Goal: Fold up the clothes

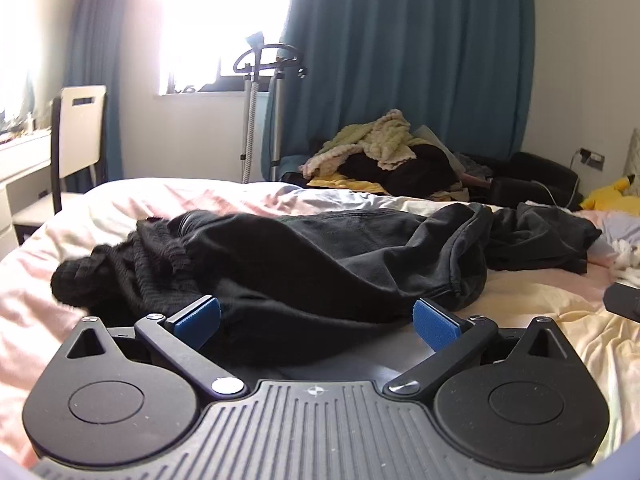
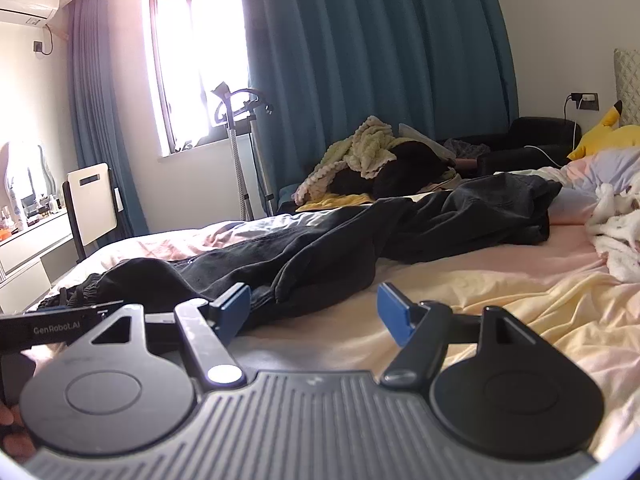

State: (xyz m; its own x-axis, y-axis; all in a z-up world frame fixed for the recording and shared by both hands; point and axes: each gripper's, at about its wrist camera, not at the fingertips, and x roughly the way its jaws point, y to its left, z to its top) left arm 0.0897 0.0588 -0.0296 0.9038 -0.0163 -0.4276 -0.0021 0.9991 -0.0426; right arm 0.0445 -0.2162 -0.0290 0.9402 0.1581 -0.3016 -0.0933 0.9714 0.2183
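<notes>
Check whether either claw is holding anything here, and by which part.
Nothing is held: left claw and right claw are both open, just short of the black garment.

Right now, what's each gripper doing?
Left gripper: open, black garment lies between its fingers, ungripped.
Right gripper: open, holding nothing.

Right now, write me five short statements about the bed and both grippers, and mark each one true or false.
1. The black trousers lie spread across the bed. True.
2. The left gripper is clamped shut on the cloth. False: its jaws stand apart, with the trousers' edge lying just ahead between the blue pads.
3. The right gripper is open. True.
4. The curtains are red. False: they are teal blue.
5. A yellow plush toy lies near the head of the bed. True.
</notes>
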